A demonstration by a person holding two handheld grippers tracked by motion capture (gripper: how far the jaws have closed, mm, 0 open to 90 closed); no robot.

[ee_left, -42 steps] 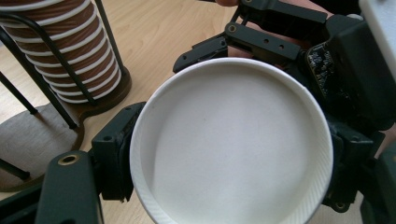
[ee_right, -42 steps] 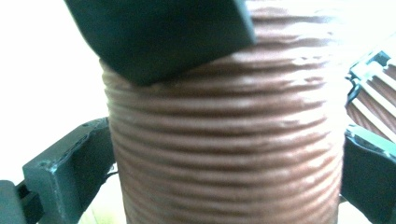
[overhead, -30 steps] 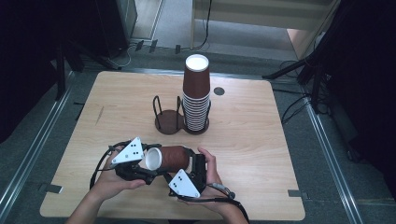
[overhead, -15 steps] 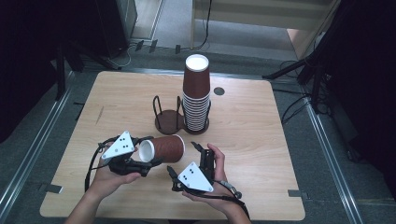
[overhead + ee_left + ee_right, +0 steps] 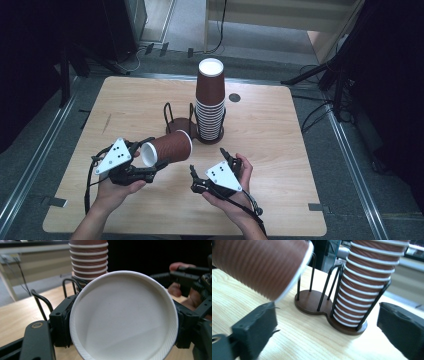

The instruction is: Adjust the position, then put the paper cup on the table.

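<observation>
A brown ribbed paper cup lies on its side in the air, its white mouth facing my left gripper. That gripper is shut on the cup near the rim, one jaw on each side. A tall stack of brown cups stands in the right ring of a black wire cup holder. My right gripper sits just right of the held cup; its jaws have just been closing a little, with nothing between them. In the right gripper view the gripper faces the holder base and the stack.
The wooden table has a small dark round inset behind the stack. Dark floor, cables and stands surround the table. A hand holds each gripper near the front edge.
The right gripper has come off the cup and drawn back to the right. The left gripper has carried the cup up and to the left, widening the gap between the two hands.
</observation>
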